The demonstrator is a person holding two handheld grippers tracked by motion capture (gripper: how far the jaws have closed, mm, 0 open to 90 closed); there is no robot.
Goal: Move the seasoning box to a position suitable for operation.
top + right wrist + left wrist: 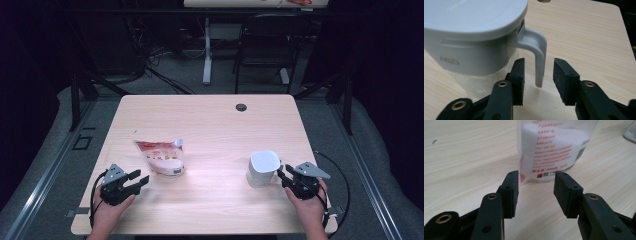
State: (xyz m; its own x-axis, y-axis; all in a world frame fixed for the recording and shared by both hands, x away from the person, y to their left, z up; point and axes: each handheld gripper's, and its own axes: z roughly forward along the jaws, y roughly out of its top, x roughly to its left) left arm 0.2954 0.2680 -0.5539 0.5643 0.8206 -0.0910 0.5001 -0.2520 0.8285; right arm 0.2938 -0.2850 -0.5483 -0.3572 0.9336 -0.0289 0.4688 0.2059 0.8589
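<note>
A clear pouch [161, 156] of white powder with red print lies on the left half of the wooden table [210, 120]. My left gripper [140, 179] rests just short of its near end, jaws open and empty. In the left gripper view the pouch [554, 150] starts right beyond the left gripper [536, 176] tips. A white lidded container [263, 168] stands on the right half. My right gripper [281, 172] is at its side. In the right gripper view the container's handle [539, 57] hangs between the right gripper [539, 62] pads, with a gap on both sides.
A round cable hole [241, 107] sits near the table's far edge. Beyond the table stand a black chair [265, 45] and a white desk leg [207, 55]. Each gripper's cable trails off near the table's front corners.
</note>
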